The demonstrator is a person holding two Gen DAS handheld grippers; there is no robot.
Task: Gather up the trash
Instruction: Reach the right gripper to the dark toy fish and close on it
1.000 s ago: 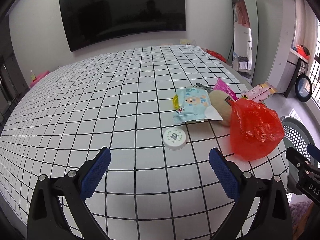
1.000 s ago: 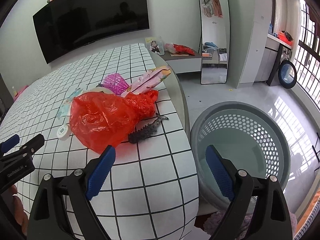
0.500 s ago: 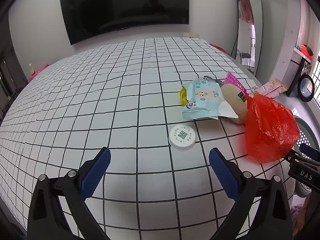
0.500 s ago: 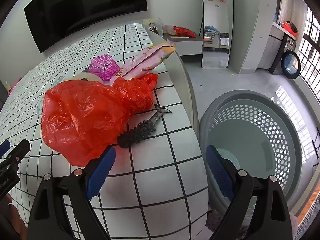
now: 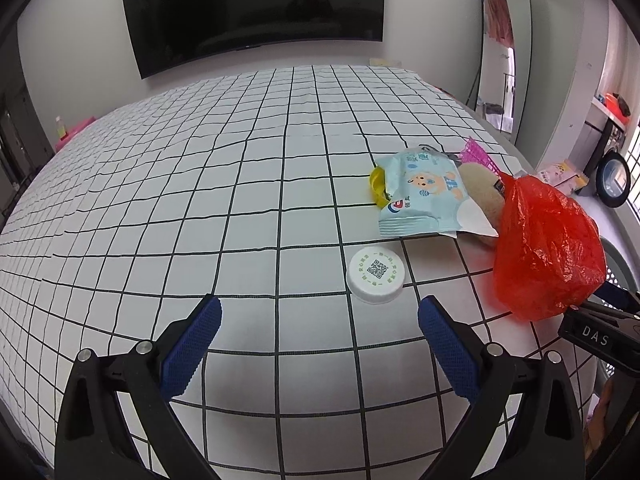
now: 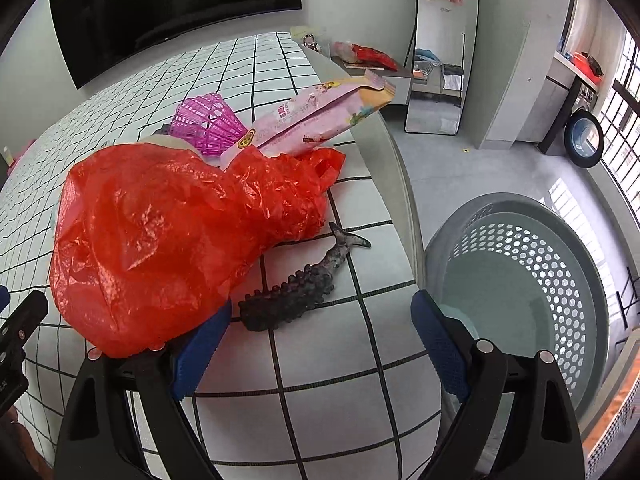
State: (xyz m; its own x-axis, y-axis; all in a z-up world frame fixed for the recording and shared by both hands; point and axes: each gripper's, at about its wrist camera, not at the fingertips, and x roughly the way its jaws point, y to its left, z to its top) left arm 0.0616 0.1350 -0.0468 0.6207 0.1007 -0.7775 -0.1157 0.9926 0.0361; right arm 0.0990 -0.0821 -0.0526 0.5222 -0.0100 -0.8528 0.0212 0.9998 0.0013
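Note:
Trash lies near the right edge of the checked table (image 5: 240, 208). A red plastic bag (image 6: 168, 232) is crumpled there, also in the left wrist view (image 5: 548, 248). A dark knobbly fish-shaped piece (image 6: 300, 292) lies beside it. A pink packet (image 6: 320, 116), a pink mesh piece (image 6: 208, 124), a light-blue wrapper (image 5: 420, 196) and a white lid (image 5: 375, 274) lie around. My right gripper (image 6: 316, 344) is open, close over the dark piece. My left gripper (image 5: 320, 336) is open and empty, just short of the lid.
A grey perforated basket (image 6: 560, 264) stands on the floor just right of the table edge. A dark TV (image 5: 256, 8) hangs on the far wall. A tall mirror (image 5: 504, 48) leans at the right. The table's left and far parts show only checked cloth.
Both grippers have moved forward toward the trash. The red bag and dark piece now sit much closer to my right gripper. The lid is closer to my left gripper.

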